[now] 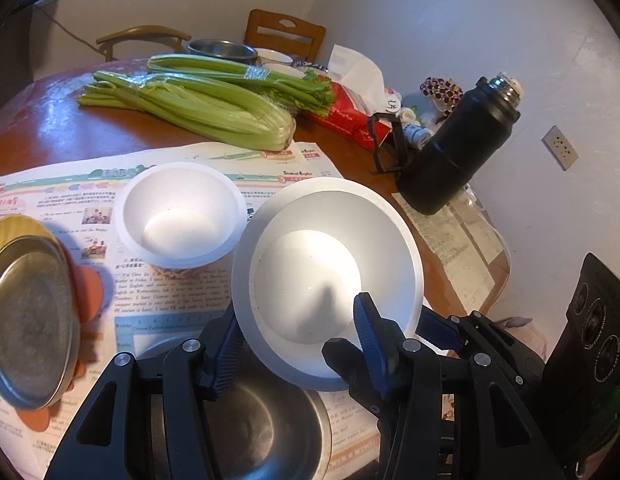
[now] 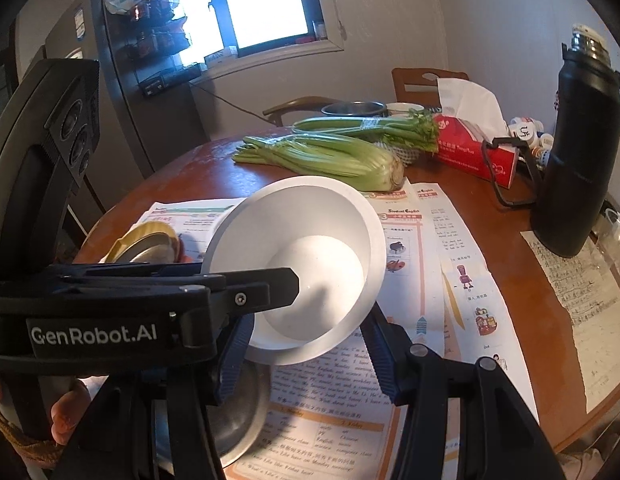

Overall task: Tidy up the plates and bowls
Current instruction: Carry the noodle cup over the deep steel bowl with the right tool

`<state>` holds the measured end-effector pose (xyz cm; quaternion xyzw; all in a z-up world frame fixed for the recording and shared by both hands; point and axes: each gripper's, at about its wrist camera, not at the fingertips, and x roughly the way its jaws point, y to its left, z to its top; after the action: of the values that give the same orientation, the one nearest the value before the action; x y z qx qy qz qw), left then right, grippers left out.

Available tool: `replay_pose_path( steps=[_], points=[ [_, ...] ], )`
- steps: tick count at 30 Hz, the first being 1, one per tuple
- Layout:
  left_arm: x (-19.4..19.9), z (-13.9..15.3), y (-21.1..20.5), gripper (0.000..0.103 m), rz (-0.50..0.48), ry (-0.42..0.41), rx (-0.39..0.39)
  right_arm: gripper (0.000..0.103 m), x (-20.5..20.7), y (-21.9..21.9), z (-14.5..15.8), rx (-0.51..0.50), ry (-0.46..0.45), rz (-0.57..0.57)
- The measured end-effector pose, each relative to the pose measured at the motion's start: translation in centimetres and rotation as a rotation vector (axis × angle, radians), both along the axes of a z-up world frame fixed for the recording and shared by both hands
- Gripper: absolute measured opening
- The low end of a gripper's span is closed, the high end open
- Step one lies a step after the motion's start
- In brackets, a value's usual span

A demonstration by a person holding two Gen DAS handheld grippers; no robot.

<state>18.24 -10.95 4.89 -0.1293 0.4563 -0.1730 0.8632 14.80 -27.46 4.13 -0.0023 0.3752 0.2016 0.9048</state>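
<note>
— What's the surface here?

— A round wooden table [image 2: 198, 168], reddish brown and glossy. Printed newspaper sheets [image 2: 422, 240] cover much of the near side.

— And on it?

— Two celery bunches [image 1: 198, 108] lie side by side on the bare wood at the far side, the nearer one's cut end touching the paper's edge. Beside them is a red tissue box [image 2: 474, 152], a tissue sticking up. A tall black flask [image 2: 578, 152] stands near the wall.

— On the paper?

— A white foam bowl [image 1: 182, 216], upright. A steel basin [image 1: 266, 420] sits at the near edge. A handwritten sheet [image 2: 582, 280] lies past the flask.

— Further back?

— A steel pot [image 1: 222, 50] by the chairs.
</note>
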Motion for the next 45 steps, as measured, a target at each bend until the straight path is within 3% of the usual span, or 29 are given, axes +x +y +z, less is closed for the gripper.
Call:
replay_pose_path(
  steps=[17,45],
  points=[
    [-5.2,2.4,3.2,0.054,0.052,-0.056,0.002,0.055,-4.5,3.2,2.5,-0.017,-0.06,0.066],
    [-8.5,-0.1,5.3,0.054,0.088,0.019,0.024,0.055,-7.8,6.4,0.5,-0.081,-0.018,0.149]
  ],
)
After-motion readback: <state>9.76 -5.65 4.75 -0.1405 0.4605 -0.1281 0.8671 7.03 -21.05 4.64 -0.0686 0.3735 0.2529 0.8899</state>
